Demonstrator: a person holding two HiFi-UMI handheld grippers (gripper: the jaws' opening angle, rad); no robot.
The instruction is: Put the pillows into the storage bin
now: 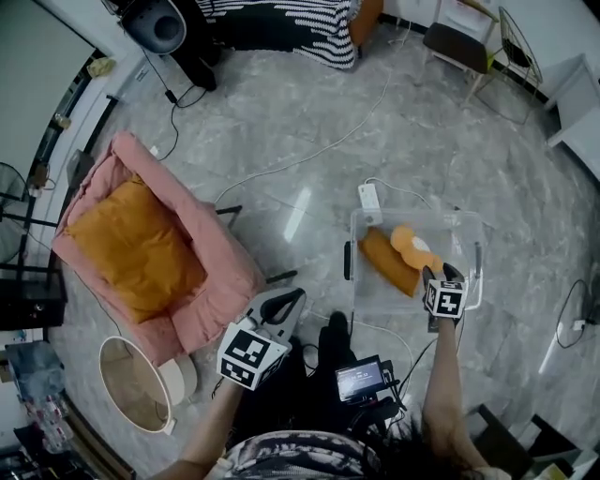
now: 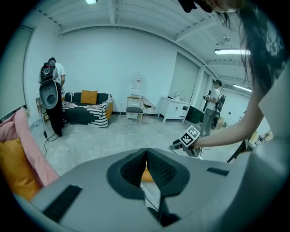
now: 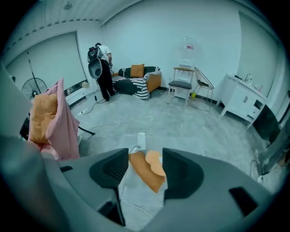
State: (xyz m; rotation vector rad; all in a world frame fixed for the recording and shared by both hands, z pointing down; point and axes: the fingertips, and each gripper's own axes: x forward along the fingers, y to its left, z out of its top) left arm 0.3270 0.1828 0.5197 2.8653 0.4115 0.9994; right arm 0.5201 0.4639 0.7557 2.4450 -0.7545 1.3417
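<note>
A clear storage bin (image 1: 469, 230) stands on the grey floor in front of me, holding a long orange pillow (image 1: 389, 262) and a paler round cushion (image 1: 412, 246). My right gripper (image 1: 442, 279) hangs over the bin's near right rim. In the right gripper view its jaws (image 3: 145, 154) stand open, empty, with the orange pillow (image 3: 145, 174) below the gap. A big orange pillow (image 1: 136, 248) lies on the pink armchair (image 1: 211, 244) at the left. My left gripper (image 1: 284, 307) is between chair and bin, its jaws (image 2: 146, 149) shut on nothing.
A white power strip (image 1: 369, 197) and cables lie on the floor behind the bin. A round white stool (image 1: 136, 384) stands by the armchair's near side. A striped sofa (image 1: 281, 23), a black fan (image 1: 155, 23) and a chair (image 1: 459, 42) line the far side. People stand in the background.
</note>
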